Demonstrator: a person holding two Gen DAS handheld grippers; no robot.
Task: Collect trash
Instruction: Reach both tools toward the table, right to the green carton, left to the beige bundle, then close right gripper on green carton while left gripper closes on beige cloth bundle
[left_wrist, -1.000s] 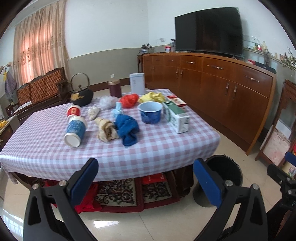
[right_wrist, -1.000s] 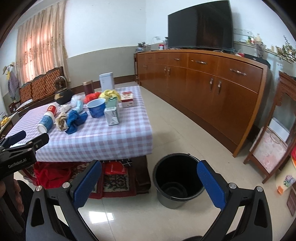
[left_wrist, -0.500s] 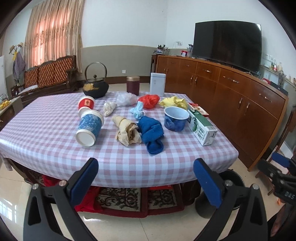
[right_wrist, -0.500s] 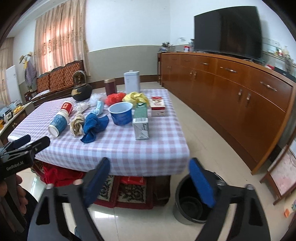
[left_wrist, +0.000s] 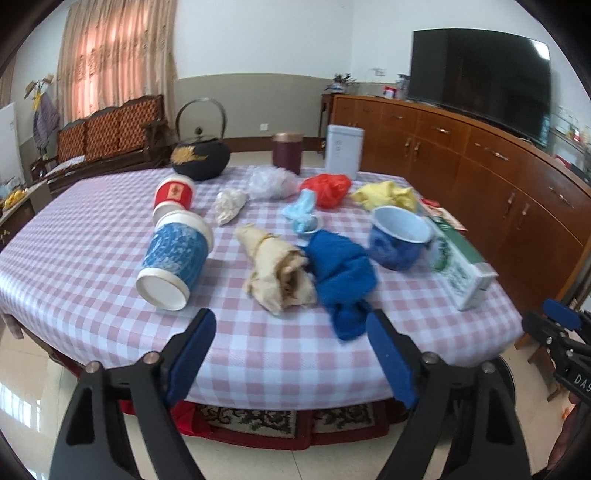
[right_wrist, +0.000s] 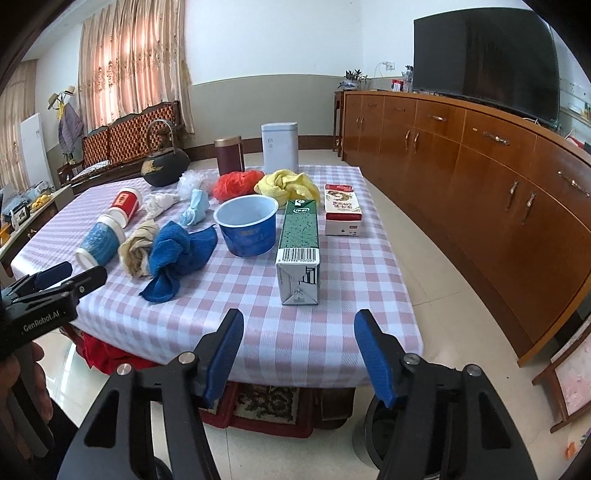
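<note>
Trash lies on the checked table (left_wrist: 74, 266): a tipped blue paper cup (left_wrist: 173, 264), a red cup (left_wrist: 174, 195), a beige crumpled rag (left_wrist: 277, 271), a blue cloth (left_wrist: 341, 275), a blue bowl (left_wrist: 399, 242), a green milk carton (right_wrist: 299, 249), and red (left_wrist: 327, 188) and yellow (left_wrist: 386, 195) bags. My left gripper (left_wrist: 291, 354) is open and empty at the table's near edge, before the rag and cloth. My right gripper (right_wrist: 299, 354) is open and empty in front of the carton. A black bin (right_wrist: 373, 424) stands on the floor under the right gripper.
A black kettle (left_wrist: 201, 158), a maroon canister (left_wrist: 287, 153) and a white tin (left_wrist: 343, 151) stand at the table's far side. A red-and-white box (right_wrist: 341, 208) lies by the carton. A long wooden sideboard (right_wrist: 480, 177) with a TV runs along the right.
Both grippers have moved up and closer to the table. The bin has dropped to the bottom edge of the views. Both grippers' jaws stand narrower than before, still open.
</note>
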